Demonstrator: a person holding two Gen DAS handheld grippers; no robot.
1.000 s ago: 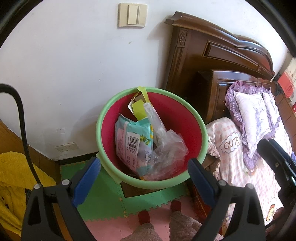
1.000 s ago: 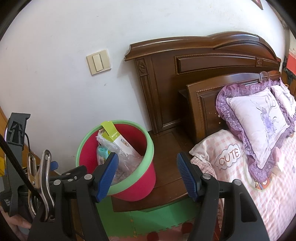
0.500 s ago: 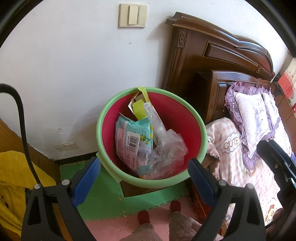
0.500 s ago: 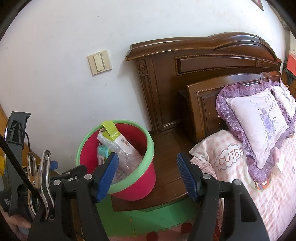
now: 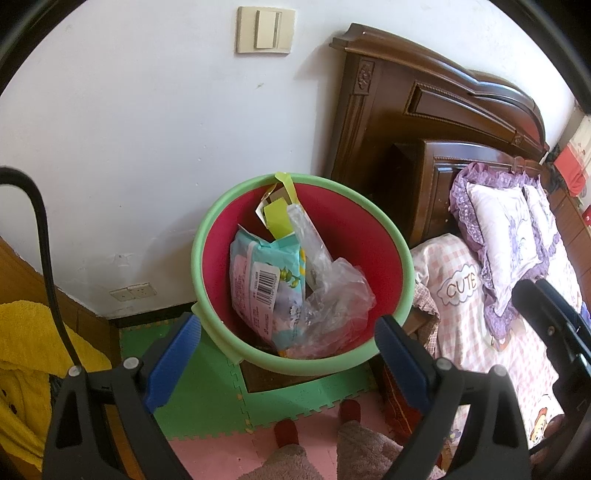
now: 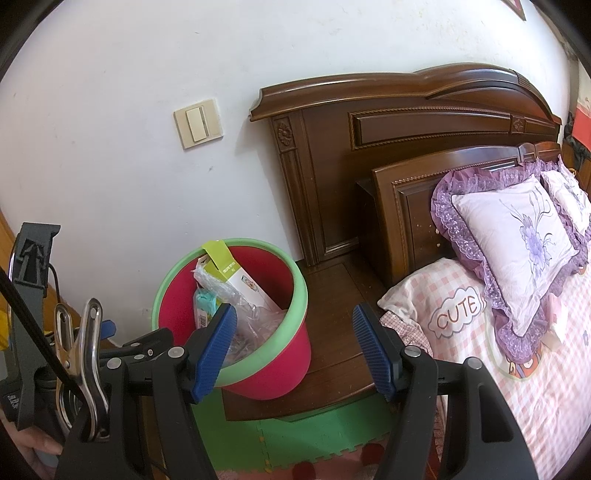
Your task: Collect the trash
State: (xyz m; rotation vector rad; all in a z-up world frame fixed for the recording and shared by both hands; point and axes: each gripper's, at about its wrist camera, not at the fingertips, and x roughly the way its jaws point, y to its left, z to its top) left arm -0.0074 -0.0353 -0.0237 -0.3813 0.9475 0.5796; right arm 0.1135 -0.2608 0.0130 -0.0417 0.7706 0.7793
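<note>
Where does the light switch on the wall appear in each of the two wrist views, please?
Left wrist: the light switch sits at top centre, above the bin.
Right wrist: the light switch is upper left of centre, left of the headboard.
Shared landmark: the red bin with the green rim.

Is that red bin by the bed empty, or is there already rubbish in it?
Partly full. The red bin holds a teal wrapper, crumpled clear plastic and a green-and-white box leaning against its rim.

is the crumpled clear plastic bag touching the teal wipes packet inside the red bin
Touching. The left wrist view shows the crumpled clear plastic bag lying against and overlapping the lower right edge of the teal wipes packet inside the red bin with a green rim.
</note>
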